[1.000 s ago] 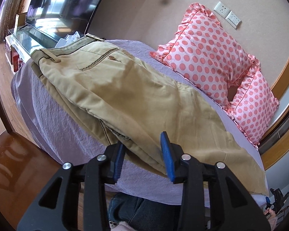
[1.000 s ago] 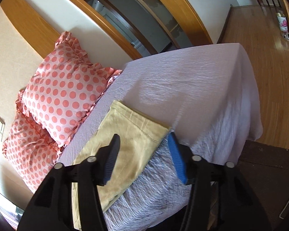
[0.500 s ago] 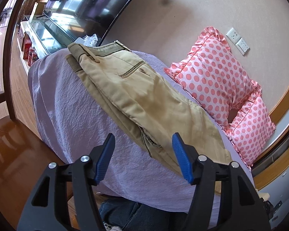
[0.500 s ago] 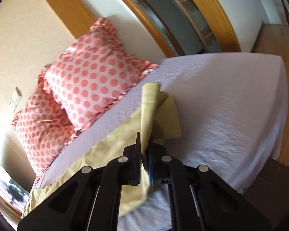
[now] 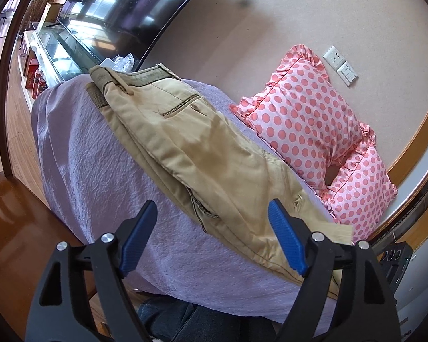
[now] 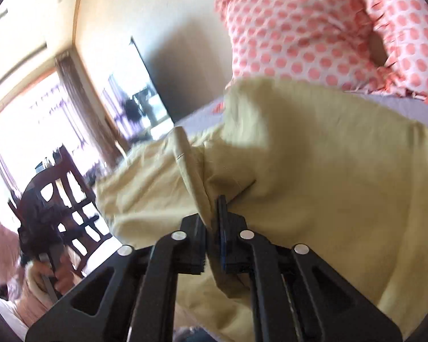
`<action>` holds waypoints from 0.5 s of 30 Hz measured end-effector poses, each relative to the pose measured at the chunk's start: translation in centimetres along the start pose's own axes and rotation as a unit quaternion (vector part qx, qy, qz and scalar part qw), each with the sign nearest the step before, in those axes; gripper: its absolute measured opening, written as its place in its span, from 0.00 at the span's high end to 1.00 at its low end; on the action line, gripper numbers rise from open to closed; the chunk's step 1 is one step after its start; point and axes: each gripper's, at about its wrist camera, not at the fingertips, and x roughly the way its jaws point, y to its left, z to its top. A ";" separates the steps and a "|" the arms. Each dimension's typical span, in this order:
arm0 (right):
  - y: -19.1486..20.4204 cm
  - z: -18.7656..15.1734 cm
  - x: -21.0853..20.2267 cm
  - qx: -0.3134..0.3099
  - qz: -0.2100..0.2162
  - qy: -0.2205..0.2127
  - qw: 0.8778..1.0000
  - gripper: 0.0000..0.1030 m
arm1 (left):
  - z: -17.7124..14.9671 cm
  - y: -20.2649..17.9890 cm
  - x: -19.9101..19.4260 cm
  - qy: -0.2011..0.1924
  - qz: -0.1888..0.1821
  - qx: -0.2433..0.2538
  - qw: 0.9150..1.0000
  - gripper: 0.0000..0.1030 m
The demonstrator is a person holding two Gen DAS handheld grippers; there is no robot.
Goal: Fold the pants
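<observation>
On the bed [image 5: 94, 171], the tan pants [image 5: 202, 154] lie long, with the waist at the far left end and the legs running toward the right. The right hand-held gripper [image 6: 212, 222] is squeezed tight on the leg end and lifts it up off the bed. The cloth hangs in a soft bunch in front of it. The left hand-held gripper [image 5: 214, 239] is wide open and holds nothing. It hovers just over the near edge of the pants, by the middle. The waist lies far from both, so I think the leg end has to travel along the pants toward it. Pink dotted pillows [image 5: 305, 114] sit behind.
</observation>
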 end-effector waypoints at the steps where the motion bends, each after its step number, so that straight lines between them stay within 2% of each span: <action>1: 0.4 -0.5 0.4 -0.005 -0.001 0.005 1.000 0.67 | 0.0 -0.1 0.0 -0.002 0.004 0.006 1.000 0.21; 2: 0.5 -0.9 0.0 -0.009 0.004 -0.008 1.000 0.63 | 0.1 -0.1 0.1 -0.002 0.008 0.013 1.000 0.21; 4: 0.4 -0.9 -0.3 -0.004 0.022 -0.012 1.000 0.39 | 0.2 -0.3 0.6 0.005 0.012 0.023 1.000 0.21; 5: 0.3 -0.8 -0.4 -0.002 0.027 -0.014 1.000 0.36 | 0.2 -0.5 0.8 0.008 0.013 0.025 1.000 0.21; 15: 0.3 -0.9 -0.5 0.008 0.035 -0.022 0.999 0.32 | 1.1 -1.3 3.5 0.022 0.039 0.029 0.999 0.21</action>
